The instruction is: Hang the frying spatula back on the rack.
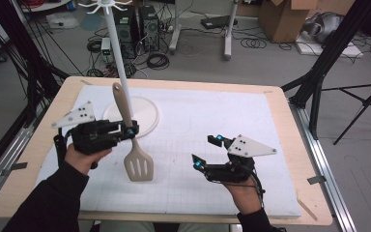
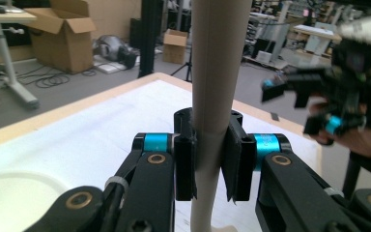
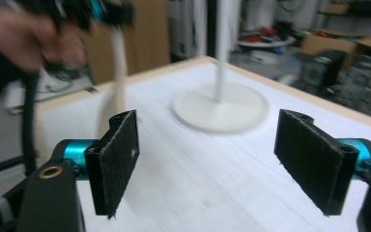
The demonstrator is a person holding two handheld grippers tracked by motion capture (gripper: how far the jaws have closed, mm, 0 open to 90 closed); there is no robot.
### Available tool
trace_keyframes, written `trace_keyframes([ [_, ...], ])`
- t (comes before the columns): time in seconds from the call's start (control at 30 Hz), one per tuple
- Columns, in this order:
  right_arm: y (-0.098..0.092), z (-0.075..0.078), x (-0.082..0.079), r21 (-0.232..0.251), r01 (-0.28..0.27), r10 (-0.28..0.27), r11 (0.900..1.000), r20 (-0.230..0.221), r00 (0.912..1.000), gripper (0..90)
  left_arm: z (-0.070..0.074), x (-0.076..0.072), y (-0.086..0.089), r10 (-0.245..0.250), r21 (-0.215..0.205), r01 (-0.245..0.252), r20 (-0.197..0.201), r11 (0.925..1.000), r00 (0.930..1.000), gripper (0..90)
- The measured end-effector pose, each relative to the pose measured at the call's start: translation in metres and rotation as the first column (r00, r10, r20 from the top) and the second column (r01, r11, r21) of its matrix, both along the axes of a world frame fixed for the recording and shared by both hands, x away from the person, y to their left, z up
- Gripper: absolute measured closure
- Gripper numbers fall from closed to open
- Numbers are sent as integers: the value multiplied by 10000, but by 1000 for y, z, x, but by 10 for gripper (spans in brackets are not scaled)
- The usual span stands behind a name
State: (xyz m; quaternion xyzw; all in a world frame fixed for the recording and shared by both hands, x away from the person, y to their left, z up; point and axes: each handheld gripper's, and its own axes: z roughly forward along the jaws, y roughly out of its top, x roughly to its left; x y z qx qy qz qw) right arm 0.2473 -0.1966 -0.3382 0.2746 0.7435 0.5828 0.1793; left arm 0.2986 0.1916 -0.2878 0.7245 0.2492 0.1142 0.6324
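— One spatula [image 1: 131,145], one stand [image 1: 117,58], two claws; that is the full count. The spatula is beige with a slotted blade, and the stand is a white pole on a round base [image 1: 145,118] with hooks [image 1: 107,6] at the top.

— Where is the spatula?

— Held off the tabletop [image 1: 207,125] by the left claw [image 1: 131,131], roughly upright, blade down, handle end leaning toward the pole. The left gripper view shows both pads [image 2: 186,166] pressed against the handle [image 2: 217,72], mid-shaft.

— And the other hand?

— The right claw [image 1: 207,151] hangs over the white mat, well apart from the spatula, jaws spread wide with nothing between them, as its own view shows.

— Which step is this, then?

— I'd judge it a carry: the tool is lifted and heading for the stand, likely to hang on a hook. The next move calls for raising the handle end up to the hooks. Whether the handle has a hanging hole, I cannot tell.
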Motion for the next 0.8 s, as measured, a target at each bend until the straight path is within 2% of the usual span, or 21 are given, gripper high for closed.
trace_keyframes([
  [0.1,-9,-9,1,-117,262,-263,9996,-40,9996,222,14,11,4,208,302,-207,-31,9993,9998,770],
  [0.13,-11,-11,2,-227,276,-280,9994,-181,9994,221,18,15,5,293,461,-294,18,9985,9996,770],
  [0.17,-12,-12,3,-376,335,-338,9987,-75,9994,221,23,18,6,373,553,-374,42,9978,9993,770],
  [0.27,-12,-13,4,-498,424,-428,9979,-77,9991,221,35,30,10,535,560,-532,-44,9970,9986,770],
  [0.43,-10,-14,4,-888,472,-468,9949,66,9989,221,54,46,16,777,875,-783,107,9931,9969,769],
  [0.67,-13,-20,6,-830,477,-488,9954,-104,9988,221,76,70,23,1205,960,-1193,-73,9882,9927,769],
  [0.8,-15,-21,7,-804,515,-533,9954,-205,9984,221,85,82,22,1292,1266,-1258,-190,9839,9914,770],
])
